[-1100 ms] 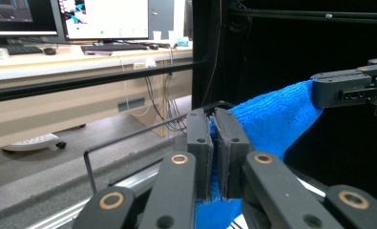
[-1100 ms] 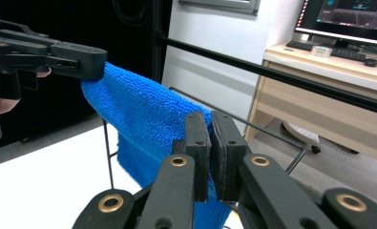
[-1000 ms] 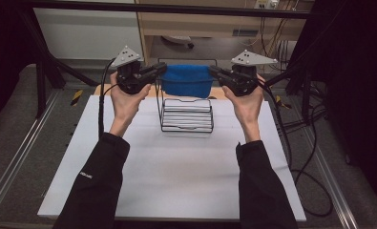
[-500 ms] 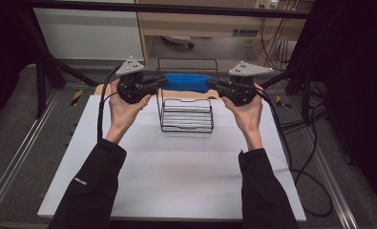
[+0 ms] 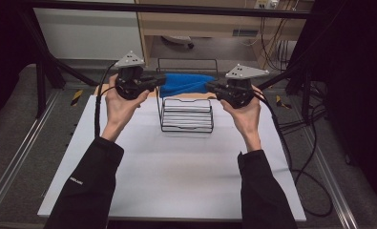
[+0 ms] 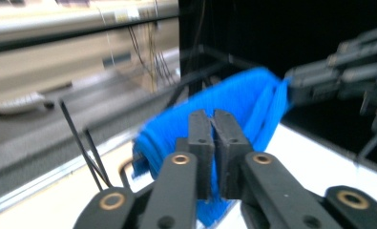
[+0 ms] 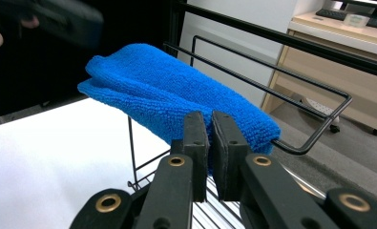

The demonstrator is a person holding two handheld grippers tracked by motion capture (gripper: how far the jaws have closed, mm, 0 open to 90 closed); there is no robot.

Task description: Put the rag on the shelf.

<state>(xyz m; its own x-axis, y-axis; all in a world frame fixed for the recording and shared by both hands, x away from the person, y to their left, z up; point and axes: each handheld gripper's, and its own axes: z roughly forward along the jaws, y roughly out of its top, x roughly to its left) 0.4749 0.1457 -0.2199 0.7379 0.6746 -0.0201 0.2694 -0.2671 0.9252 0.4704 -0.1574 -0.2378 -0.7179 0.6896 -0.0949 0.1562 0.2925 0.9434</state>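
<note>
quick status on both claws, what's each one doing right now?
Left claw: just closed, shut on one end of the blue cloth.
Right claw: shut on the cloth's other end, over the wire rack.

- The blue cloth (image 5: 186, 84) — a fluffy microfibre towel, folded into a thick band — hangs stretched between both sets of jaws, each shut on one end.
- It sits raised above the black wire rack (image 5: 186, 114), just in front of the rack's tall back loop, clear of the tabletop.
</note>
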